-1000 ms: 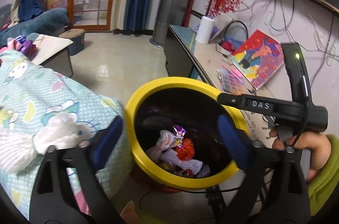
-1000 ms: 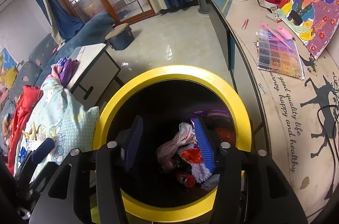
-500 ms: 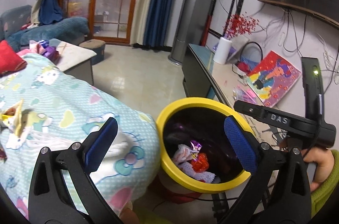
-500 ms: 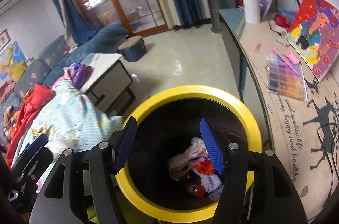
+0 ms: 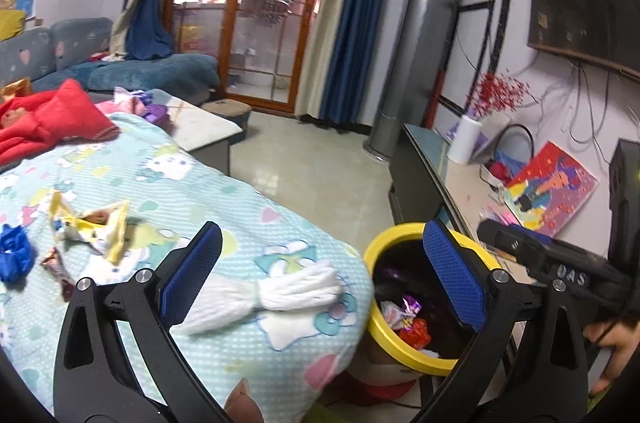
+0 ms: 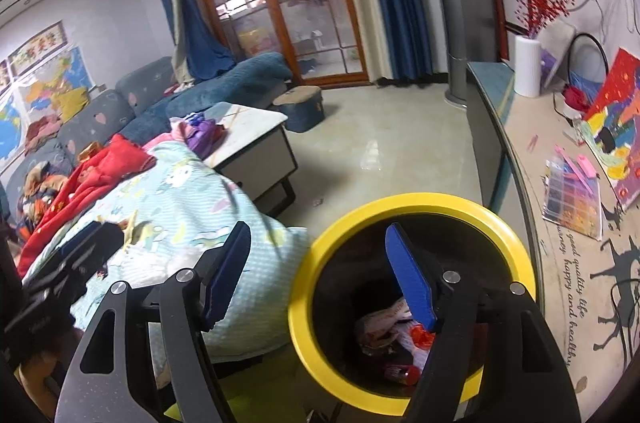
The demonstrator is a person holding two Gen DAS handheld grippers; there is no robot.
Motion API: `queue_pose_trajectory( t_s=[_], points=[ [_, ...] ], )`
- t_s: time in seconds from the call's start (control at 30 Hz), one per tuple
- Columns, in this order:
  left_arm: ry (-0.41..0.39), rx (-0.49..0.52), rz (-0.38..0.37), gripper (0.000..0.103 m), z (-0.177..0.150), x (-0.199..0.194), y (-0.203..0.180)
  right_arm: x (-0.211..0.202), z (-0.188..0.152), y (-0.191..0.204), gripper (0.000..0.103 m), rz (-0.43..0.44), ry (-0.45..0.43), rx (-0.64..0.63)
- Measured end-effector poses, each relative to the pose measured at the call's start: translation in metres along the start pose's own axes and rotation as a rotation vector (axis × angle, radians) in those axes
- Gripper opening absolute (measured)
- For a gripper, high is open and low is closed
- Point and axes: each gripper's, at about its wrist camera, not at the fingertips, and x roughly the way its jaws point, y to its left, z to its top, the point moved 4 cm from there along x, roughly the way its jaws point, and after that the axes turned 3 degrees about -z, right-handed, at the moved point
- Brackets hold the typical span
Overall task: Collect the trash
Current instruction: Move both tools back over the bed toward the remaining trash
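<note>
- On the blanket (image 5: pixel 248 207), far left in the left wrist view, at about nine o'clock from the left gripper (image 5: pixel 320 275), lie a crumpled blue wrapper (image 5: pixel 14 257), a small brown-and-red wrapper (image 5: pixel 58 269) and a torn yellow packet (image 5: pixel 92 223) (all uncollected, well apart from both tools).
- A white yarn bundle (image 5: pixel 264 293) lies directly between the spread pads of the left gripper, nothing touching it; its long axis runs from eight o'clock to two o'clock across the frame, roughly crosswise to the fingers.
- The left gripper stands released and empty, jaws wide.
- The yellow-rimmed bin (image 5: pixel 384 333) sits at about four o'clock of the bundle, just past the blanket's edge, with wrappers and red scraps already at the bottom.
- In the right wrist view the right gripper (image 6: pixel 316 275) is released too, nothing between its pads; its jaws have just been opening. Its left pad hangs over the blanket, its right pad over the bin's mouth (image 6: pixel 412 207).
- Judgement: the drop into the bin looks done, and the next pick is the matter in hand. The left hand is nearer the bundle, which lies at twelve o'clock ahead of it, so a forward and downward reach would do; the right tool would have to swing toward nine o'clock.
</note>
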Motion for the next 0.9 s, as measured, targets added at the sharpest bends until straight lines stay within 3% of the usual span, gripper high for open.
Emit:
queue_pose_trajectory(
  t_s=[0.33, 0.9],
  points=[
    [-0.070, -0.063, 0.095, 0.092, 0.008, -0.023, 0.037, -0.003, -0.007, 0.050, 0.069, 0.093, 0.001, -0.106],
    [-0.115, -0.186, 0.245, 0.092, 0.013, -0.050, 0.106, 0.001, -0.017, 0.118, 0.069, 0.191, 0.028, -0.246]
  ],
)
